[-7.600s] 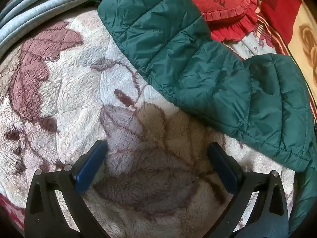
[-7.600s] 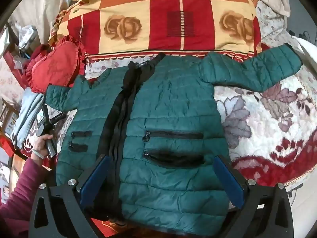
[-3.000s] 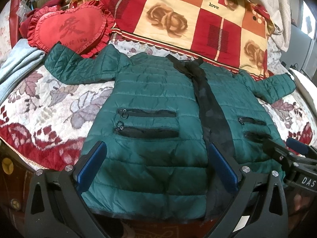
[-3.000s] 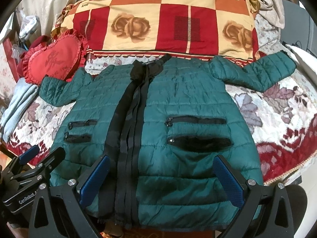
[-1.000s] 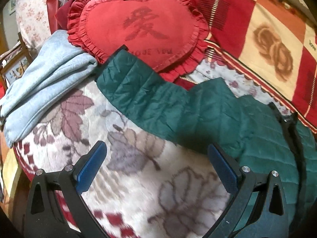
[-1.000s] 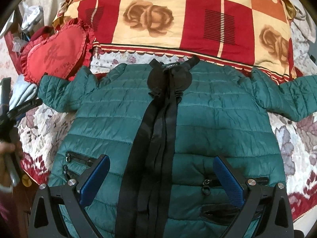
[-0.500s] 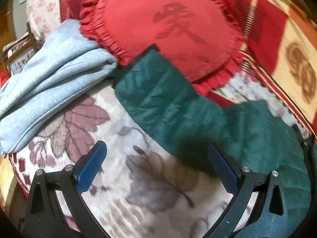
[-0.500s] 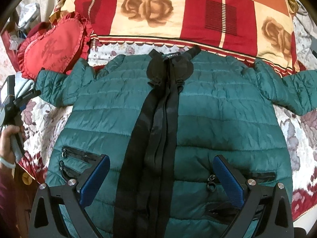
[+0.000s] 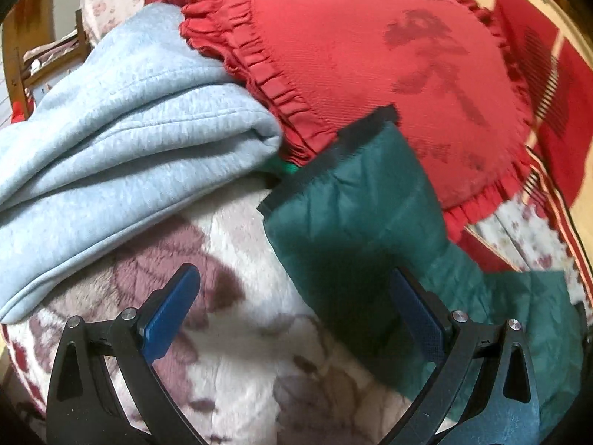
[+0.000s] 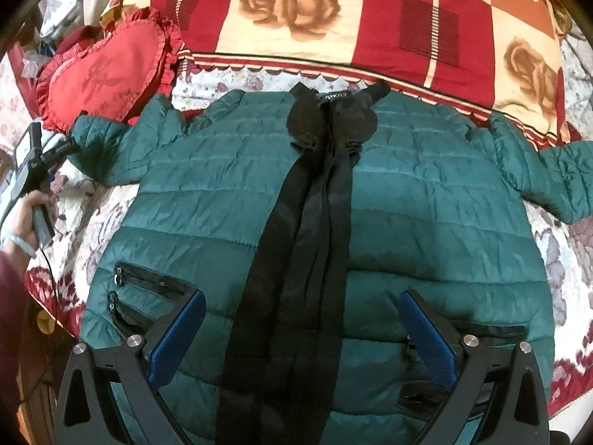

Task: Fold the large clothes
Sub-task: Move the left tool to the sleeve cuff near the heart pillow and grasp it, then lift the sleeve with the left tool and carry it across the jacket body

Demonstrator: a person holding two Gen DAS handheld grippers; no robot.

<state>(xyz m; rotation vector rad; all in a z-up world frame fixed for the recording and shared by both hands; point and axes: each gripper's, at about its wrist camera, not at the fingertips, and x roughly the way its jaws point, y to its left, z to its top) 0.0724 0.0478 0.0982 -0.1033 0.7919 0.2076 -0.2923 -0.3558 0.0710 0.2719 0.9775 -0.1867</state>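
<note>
Now both claws gape empty — left claw (image 9: pixel 292 311) near the green jacket (image 10: pixel 426 204) sleeve cuff (image 9: pixel 326 163).

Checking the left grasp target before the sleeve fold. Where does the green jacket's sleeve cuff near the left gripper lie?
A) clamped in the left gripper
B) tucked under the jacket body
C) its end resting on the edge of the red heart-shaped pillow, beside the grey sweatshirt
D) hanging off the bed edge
C: the sleeve cuff overlaps the frilled edge of the red heart-shaped pillow, next to the grey sweatshirt; the left gripper is open.
</note>
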